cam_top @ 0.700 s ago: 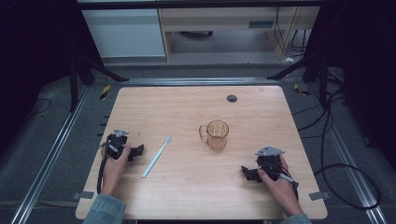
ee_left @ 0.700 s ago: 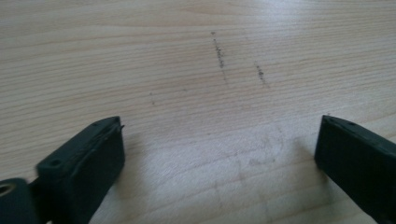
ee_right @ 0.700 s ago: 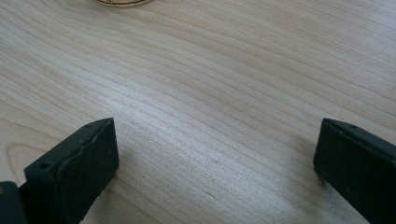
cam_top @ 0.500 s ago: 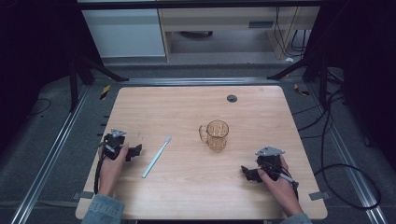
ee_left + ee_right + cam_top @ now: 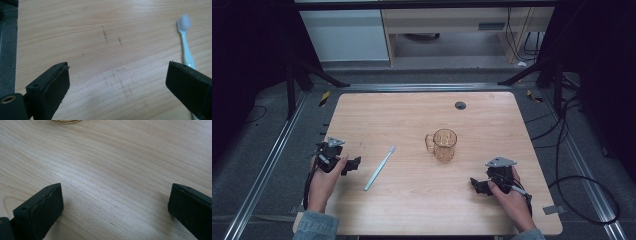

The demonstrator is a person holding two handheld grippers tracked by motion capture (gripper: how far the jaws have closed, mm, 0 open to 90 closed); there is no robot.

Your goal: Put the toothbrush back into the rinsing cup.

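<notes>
Left gripper (image 5: 353, 164): at 8 o'clock on the table (image 5: 412, 210), jaws spread wide, nothing between them; bare wood shows in the gap. Right gripper (image 5: 476, 184): at 4 o'clock, jaws likewise wide apart and empty. Toothbrush (image 5: 380, 168): pale blue, lying flat just at 3 o'clock of the left gripper, head pointing to 1 o'clock. Cup (image 5: 444, 145): amber, clear, upright near table centre, handle at 9 o'clock.

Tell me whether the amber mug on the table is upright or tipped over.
Upright. In the high view the mug stands on its base on the table, round open mouth facing up, handle pointing left.
</notes>
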